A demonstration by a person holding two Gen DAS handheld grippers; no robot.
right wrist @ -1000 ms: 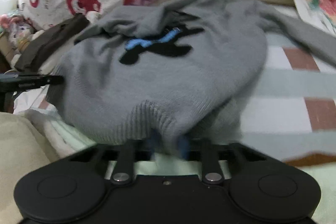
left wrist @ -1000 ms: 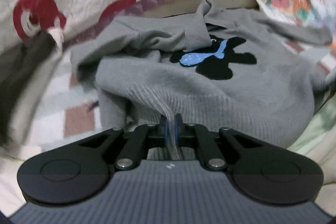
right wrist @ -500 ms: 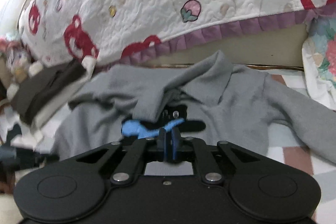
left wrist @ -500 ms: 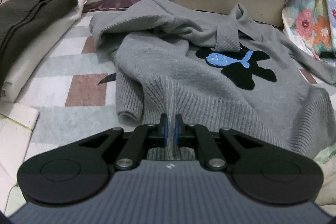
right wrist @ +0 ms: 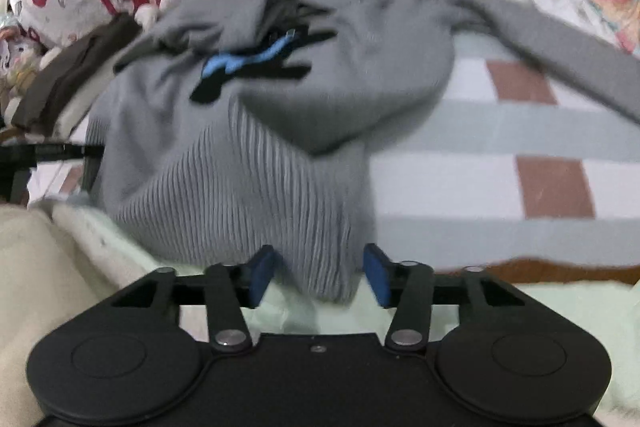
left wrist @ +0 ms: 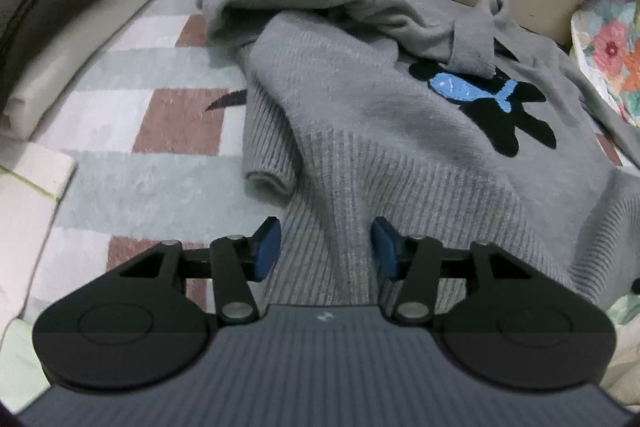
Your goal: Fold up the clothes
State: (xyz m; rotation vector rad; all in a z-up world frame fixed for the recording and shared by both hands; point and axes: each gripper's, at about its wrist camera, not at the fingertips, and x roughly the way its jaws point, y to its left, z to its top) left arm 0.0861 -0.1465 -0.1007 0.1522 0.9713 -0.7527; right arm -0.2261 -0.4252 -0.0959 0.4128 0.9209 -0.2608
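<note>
My left claw (left wrist: 326, 247) and right claw (right wrist: 318, 275) both stood spread, each astride the ribbed hem of the grey sweater (left wrist: 400, 115), which lay crumpled on the checked bed cover (left wrist: 152, 155), one sleeve across its chest.

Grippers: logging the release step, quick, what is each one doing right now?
Left gripper: open, ribbed hem of the grey sweater between its jaws, not clamped.
Right gripper: open, hem between its jaws, not clamped.
</note>
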